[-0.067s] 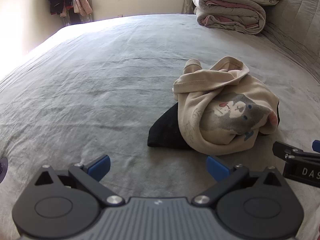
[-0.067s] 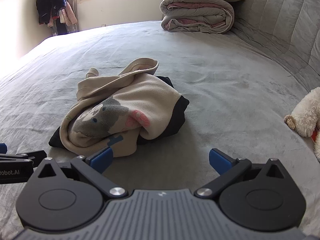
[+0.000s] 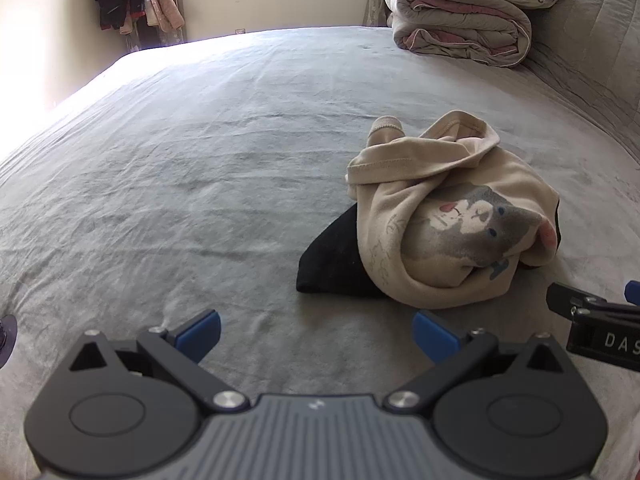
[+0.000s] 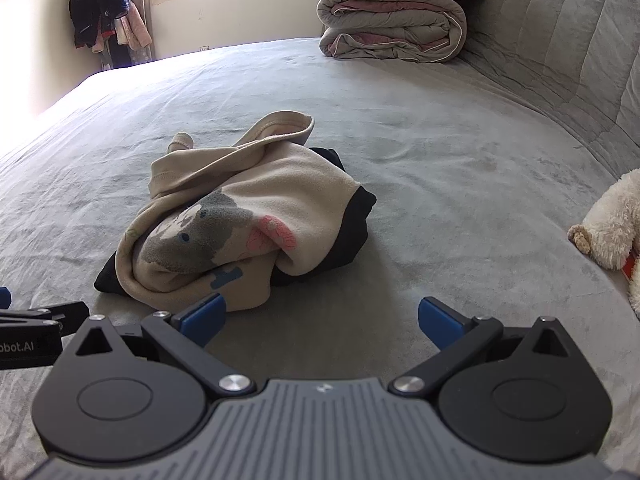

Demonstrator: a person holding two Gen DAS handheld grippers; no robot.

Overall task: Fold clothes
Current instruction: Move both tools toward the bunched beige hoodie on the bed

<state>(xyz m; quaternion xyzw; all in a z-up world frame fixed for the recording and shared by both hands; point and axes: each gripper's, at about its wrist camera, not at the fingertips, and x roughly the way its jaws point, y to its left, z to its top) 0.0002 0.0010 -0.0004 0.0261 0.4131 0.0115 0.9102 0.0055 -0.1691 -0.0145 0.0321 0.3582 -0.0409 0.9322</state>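
A grey bed (image 3: pixel 200 168) fills both views. On it, well short of the folded quilt (image 4: pixel 392 24) at its far end, a crumpled cream sweatshirt (image 4: pixel 256 224) lies over a black garment (image 3: pixel 336 256). Just before this heap, the left gripper (image 3: pixel 316 334) and right gripper (image 4: pixel 322 320) hover, jaws spread wide, holding nothing.

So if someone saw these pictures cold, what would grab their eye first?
Most likely the crumpled cream sweatshirt with a grey cartoon animal print, heaped over a black garment in the middle of the grey bed. Next, the folded quilt stacked at the bed's far end, and a white plush toy at the right edge.
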